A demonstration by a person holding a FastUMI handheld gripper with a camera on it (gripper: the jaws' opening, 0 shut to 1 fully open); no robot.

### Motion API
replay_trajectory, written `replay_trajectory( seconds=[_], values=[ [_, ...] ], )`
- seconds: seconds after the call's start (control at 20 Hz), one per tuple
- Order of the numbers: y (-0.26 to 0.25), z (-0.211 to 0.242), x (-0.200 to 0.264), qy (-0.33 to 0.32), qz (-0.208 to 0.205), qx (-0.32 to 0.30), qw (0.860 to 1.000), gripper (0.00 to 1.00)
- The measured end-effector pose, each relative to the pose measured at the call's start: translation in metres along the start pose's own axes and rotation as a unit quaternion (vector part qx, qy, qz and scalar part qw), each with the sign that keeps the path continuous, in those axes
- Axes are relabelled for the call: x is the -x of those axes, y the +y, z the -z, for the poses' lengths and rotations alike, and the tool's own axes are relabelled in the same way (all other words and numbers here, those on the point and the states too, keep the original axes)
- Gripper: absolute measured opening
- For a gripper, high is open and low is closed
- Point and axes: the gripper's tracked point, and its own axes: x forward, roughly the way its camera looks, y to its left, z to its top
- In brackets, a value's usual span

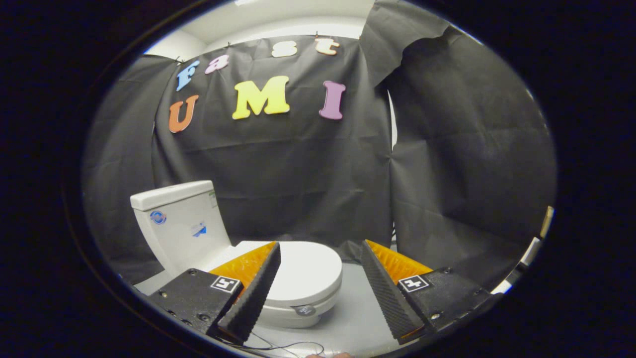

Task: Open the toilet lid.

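Note:
A white toilet stands on a pale floor, its tank (pixel 179 226) to the left against the black cloth wall. The lid (pixel 308 271) lies flat and closed over the bowl, with a small dark round tab (pixel 304 310) at the front rim. My gripper (pixel 320 246) is open, hovering above and in front of the toilet. The left finger (pixel 258 288) overlaps the lid's left part in the view; the right finger (pixel 387 293) sits off to the right of the bowl. Nothing is held between them.
Black cloth walls close in behind and to the right of the toilet. Pale grey floor (pixel 357 318) stretches to the right of the bowl. A thin dark wire (pixel 283 345) lies on the floor just below the fingers.

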Motion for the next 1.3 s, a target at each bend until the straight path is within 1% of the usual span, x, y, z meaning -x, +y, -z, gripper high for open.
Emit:
replay_trajectory(
  seconds=[0.15,0.25,0.4,0.5,0.6,0.75,1.0,1.15,1.3],
  values=[
    [0.019,0.025,-0.012,0.038,-0.019,-0.010,0.999,1.00],
    [0.030,0.043,-0.017,0.064,-0.027,-0.031,0.997,1.00],
    [0.039,0.081,-0.020,0.127,-0.030,-0.074,0.989,1.00],
    [0.044,0.105,-0.025,0.167,-0.030,-0.111,0.979,1.00],
    [0.036,0.130,-0.024,0.207,-0.023,-0.147,0.967,1.00],
    [0.029,0.157,-0.039,0.249,-0.013,-0.206,0.946,1.00],
    [0.030,0.179,-0.057,0.272,-0.023,-0.286,0.919,0.98],
    [0.026,0.182,-0.064,0.277,-0.024,-0.317,0.907,0.96],
    [0.022,0.191,-0.071,0.289,-0.018,-0.352,0.890,0.89]
  ],
)
